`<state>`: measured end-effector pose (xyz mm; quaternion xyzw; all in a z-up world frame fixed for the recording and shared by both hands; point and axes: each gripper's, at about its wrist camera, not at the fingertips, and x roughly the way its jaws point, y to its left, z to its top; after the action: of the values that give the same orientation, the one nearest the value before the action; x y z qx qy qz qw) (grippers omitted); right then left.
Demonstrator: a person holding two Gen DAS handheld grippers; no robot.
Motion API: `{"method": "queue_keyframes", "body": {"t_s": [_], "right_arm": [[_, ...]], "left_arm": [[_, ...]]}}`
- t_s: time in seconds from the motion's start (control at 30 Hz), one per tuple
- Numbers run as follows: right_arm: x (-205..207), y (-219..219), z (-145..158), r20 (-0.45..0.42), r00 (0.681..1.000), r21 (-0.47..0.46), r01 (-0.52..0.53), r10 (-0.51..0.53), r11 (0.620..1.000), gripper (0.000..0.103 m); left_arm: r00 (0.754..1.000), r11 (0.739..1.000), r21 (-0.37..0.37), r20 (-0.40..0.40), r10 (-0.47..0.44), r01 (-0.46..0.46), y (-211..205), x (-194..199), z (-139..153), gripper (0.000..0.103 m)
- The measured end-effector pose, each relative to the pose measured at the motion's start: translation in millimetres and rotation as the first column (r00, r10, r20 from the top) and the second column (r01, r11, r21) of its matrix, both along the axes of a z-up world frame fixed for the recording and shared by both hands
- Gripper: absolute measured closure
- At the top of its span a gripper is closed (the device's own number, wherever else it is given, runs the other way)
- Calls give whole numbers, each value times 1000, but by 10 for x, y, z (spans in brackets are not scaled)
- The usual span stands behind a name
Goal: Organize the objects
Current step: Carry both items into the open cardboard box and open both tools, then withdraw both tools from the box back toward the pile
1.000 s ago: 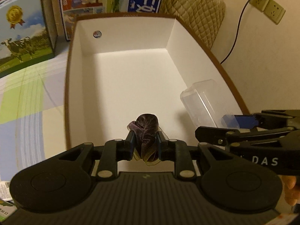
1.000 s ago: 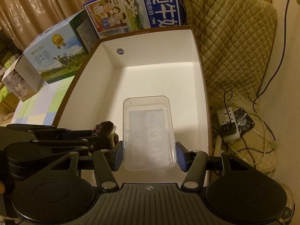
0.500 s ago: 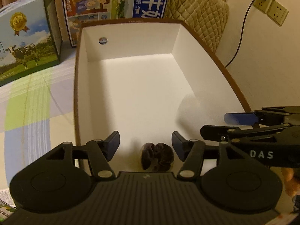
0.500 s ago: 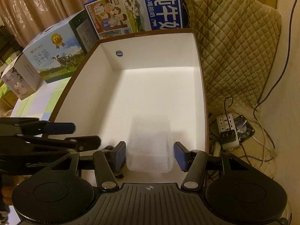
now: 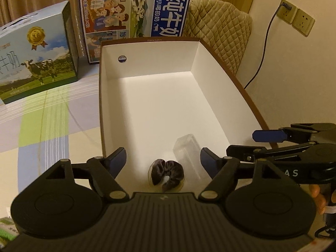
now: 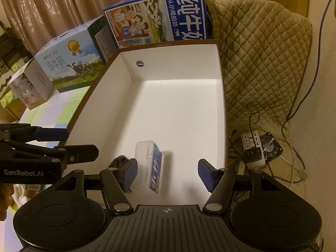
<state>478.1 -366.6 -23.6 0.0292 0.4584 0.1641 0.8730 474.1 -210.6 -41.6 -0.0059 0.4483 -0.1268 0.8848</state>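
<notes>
With both jaws just opened off the velvet scrunchie [image 5: 166, 174] and clear plastic case [image 6: 149, 166], lift straight out of the white box [image 5: 147, 113] without snagging either.

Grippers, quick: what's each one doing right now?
Left gripper: open, just been opening; scrunchie lies free below.
Right gripper: open, just been opening; clear box released.

The white box [image 5: 159, 109] was mostly bare inside, so a hand could go in from the top. Only its near end was taken: a dark scrunchie [image 5: 166, 174] lay there, with a clear plastic case [image 5: 189, 153] just beside it. Behind the box stood a blue milk carton [image 5: 134, 19], and a cow-picture carton [image 5: 35, 63] stood to the left. A quilted chair [image 6: 260, 63] blocked the right side. The checked surface [image 5: 46, 126] left of the box was free.
</notes>
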Motion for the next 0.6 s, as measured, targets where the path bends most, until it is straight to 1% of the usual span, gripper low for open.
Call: {"method": "queue_keyframes", "body": {"t_s": [0.1, 0.23, 0.6], "right_arm": [[-102, -10, 59, 3, 1000, 14, 2, -3, 1000, 41], [-234, -6, 142, 12, 1000, 33, -2, 2, 999, 41], [-559, 26, 328, 36, 999, 77, -17, 14, 997, 41]], "left_arm": [[1000, 1000, 3, -1, 13, -13, 23, -104, 50, 26], [999, 999, -3, -2, 38, -38, 74, -259, 119, 25], [994, 994, 14, 1, 109, -109, 182, -649, 339, 23]]}}
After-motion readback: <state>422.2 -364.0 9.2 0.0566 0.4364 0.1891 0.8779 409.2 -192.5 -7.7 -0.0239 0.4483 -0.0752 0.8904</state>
